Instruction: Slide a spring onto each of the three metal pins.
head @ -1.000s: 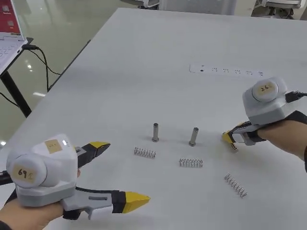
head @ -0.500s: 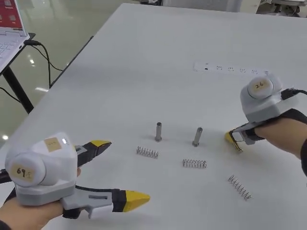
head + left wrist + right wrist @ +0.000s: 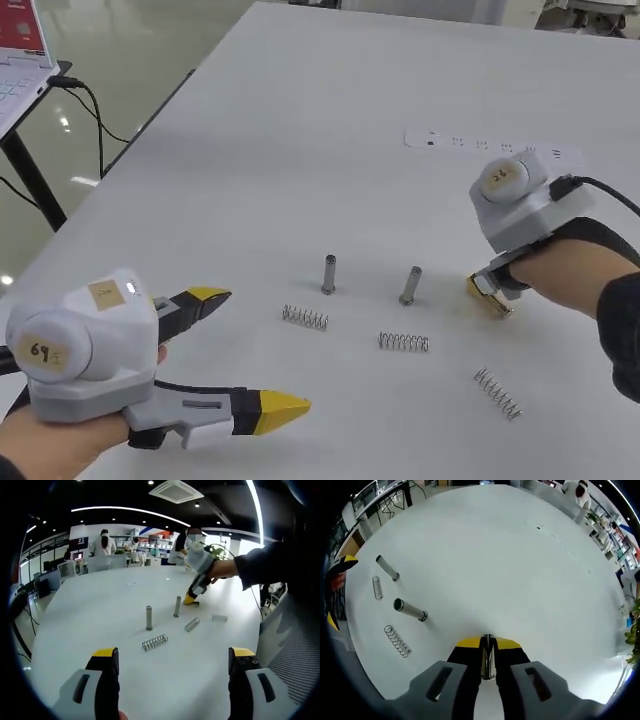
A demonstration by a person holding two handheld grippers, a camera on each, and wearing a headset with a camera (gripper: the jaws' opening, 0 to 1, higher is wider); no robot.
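Two metal pins (image 3: 328,274) (image 3: 410,285) stand upright on the white table (image 3: 300,150). Three springs lie flat in front of them: one on the left (image 3: 304,318), one in the middle (image 3: 403,342), one on the right (image 3: 496,392). My right gripper (image 3: 490,298) is low over the table, right of the pins, shut on a third metal pin (image 3: 487,657) that lies along its jaws. My left gripper (image 3: 265,350) stands open near the front left, with nothing between its yellow-tipped fingers (image 3: 105,653). From there the pins (image 3: 149,618) (image 3: 177,606) and the nearest spring (image 3: 154,642) lie straight ahead.
A white power strip (image 3: 490,148) lies at the back right of the table. A laptop (image 3: 20,50) with a black cable sits on a stand off the table's left edge. Several people stand far behind the table in the left gripper view.
My right gripper has tilted, its body swinging left over the table while its jaws stay on the pin. The left gripper has hardly moved. The head camera shifted a little.
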